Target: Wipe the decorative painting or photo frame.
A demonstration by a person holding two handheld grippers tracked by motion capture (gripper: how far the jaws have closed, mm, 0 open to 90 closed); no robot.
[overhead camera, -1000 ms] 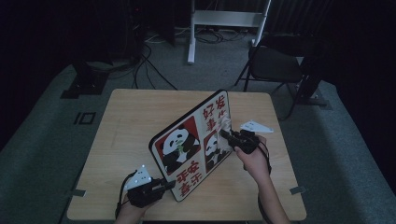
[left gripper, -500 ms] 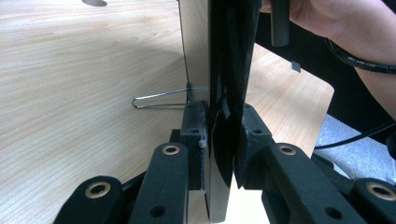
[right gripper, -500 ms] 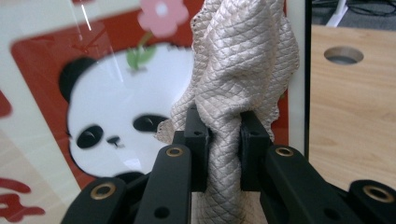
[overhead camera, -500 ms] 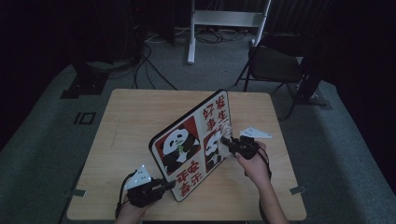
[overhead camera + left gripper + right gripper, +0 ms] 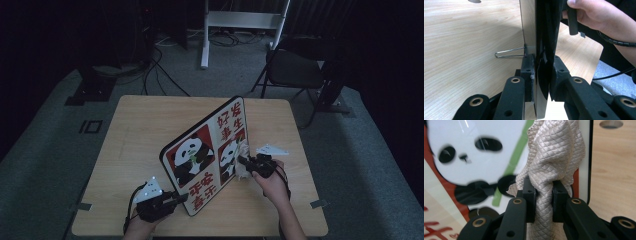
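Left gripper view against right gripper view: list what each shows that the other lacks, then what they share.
Left gripper view alone: the panda board edge-on, clamped between the left gripper jaws; a wire stand sticking out from its back; the person's hand beyond.

Right gripper view alone: the board's printed front with a panda face, and a beige quilted cloth pinched in the right gripper jaws, up against that picture.

Both: the same board and the light wooden table.

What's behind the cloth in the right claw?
The panda board: its glossy white, red and green picture and white border lie right behind the cloth, with bare table beyond the board's edge. The part of the picture under the cloth is covered.
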